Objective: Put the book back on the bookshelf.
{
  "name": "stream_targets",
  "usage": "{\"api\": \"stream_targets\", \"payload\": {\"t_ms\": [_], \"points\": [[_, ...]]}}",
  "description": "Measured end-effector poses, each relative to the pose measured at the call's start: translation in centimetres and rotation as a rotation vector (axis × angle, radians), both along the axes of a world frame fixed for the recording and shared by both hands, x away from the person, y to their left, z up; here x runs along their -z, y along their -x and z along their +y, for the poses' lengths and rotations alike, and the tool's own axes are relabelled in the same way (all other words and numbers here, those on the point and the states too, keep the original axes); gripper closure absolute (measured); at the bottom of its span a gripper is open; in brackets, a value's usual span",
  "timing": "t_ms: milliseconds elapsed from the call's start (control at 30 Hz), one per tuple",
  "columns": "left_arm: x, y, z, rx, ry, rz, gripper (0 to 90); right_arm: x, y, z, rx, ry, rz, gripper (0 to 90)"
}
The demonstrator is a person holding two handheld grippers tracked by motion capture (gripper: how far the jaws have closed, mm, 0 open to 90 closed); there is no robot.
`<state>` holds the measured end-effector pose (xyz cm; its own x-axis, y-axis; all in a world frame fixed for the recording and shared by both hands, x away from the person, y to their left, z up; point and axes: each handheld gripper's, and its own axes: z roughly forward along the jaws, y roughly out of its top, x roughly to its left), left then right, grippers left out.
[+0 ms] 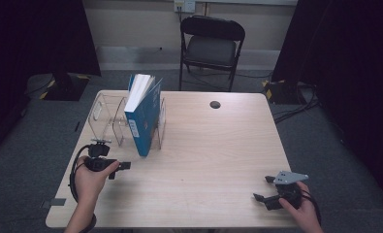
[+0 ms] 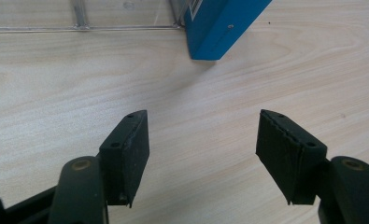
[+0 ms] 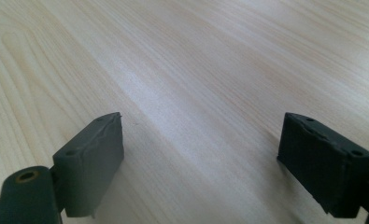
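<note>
A blue book [image 1: 143, 114] stands leaning in a clear acrylic rack [image 1: 104, 114] at the table's rear left. My left gripper [image 1: 120, 170] rests low near the front left, a short way in front of the rack, open with nothing between its jaws. In the left gripper view the left gripper [image 2: 202, 121] points at bare wood, with the book's lower corner [image 2: 219, 28] and the rack's base [image 2: 79, 25] just ahead. My right gripper [image 1: 263, 188] sits near the front right corner, open and holding nothing. The right gripper [image 3: 201, 121] faces bare tabletop.
The light wooden table [image 1: 213, 155] has a dark cable hole [image 1: 215, 104] near its rear edge. A black folding chair [image 1: 212, 46] stands behind the table. Black curtains hang at both sides, and cables lie on the floor to the right [image 1: 295, 109].
</note>
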<state>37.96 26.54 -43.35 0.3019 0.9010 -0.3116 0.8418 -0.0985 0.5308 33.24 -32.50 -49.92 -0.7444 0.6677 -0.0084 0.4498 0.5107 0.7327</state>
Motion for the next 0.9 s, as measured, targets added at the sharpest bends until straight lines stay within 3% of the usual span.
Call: {"api": "stream_targets", "payload": {"t_ms": [633,900], "points": [[2.2,0.6,-0.1,-0.003,-0.018,0.01,34.7,0.0,0.0,0.0,0.0,0.0,0.0,13.6],[2.9,0.8,-0.5,0.008,-0.049,0.007,34.1,0.0,0.0,0.0,0.0,0.0,0.001,13.6]]}}
